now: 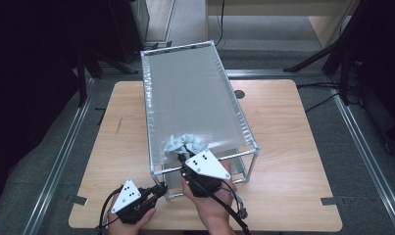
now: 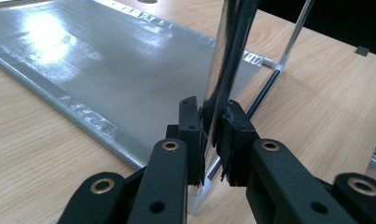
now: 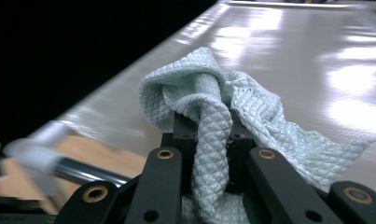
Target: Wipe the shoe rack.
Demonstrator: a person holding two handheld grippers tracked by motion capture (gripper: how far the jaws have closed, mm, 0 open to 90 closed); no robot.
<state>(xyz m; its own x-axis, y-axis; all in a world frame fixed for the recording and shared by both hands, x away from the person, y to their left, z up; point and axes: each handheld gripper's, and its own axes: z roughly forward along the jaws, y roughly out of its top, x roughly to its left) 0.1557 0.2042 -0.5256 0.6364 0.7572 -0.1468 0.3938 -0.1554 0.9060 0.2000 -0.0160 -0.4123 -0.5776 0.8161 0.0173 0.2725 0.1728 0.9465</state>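
Jaws: left gripper (image 2: 212, 135) clamped on rack post (image 2: 225, 70), near desk (image 1: 283, 147) front edge; right gripper (image 3: 209, 140) clamped on cloth (image 3: 223, 100). Wiping rack top (image 1: 190, 98); next likely sweep toward far end.

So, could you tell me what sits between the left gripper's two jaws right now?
In the left gripper view, the rack's upright corner post stands clamped between the left gripper's jaws.

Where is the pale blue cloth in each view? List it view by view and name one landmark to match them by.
High view: the cloth lies bunched on the near end of the rack's grey top sheet, at the right gripper.
Left gripper view: not in it.
Right gripper view: centre, clamped between the black jaws.
Shared landmark: the shiny grey sheet on its tube frame.
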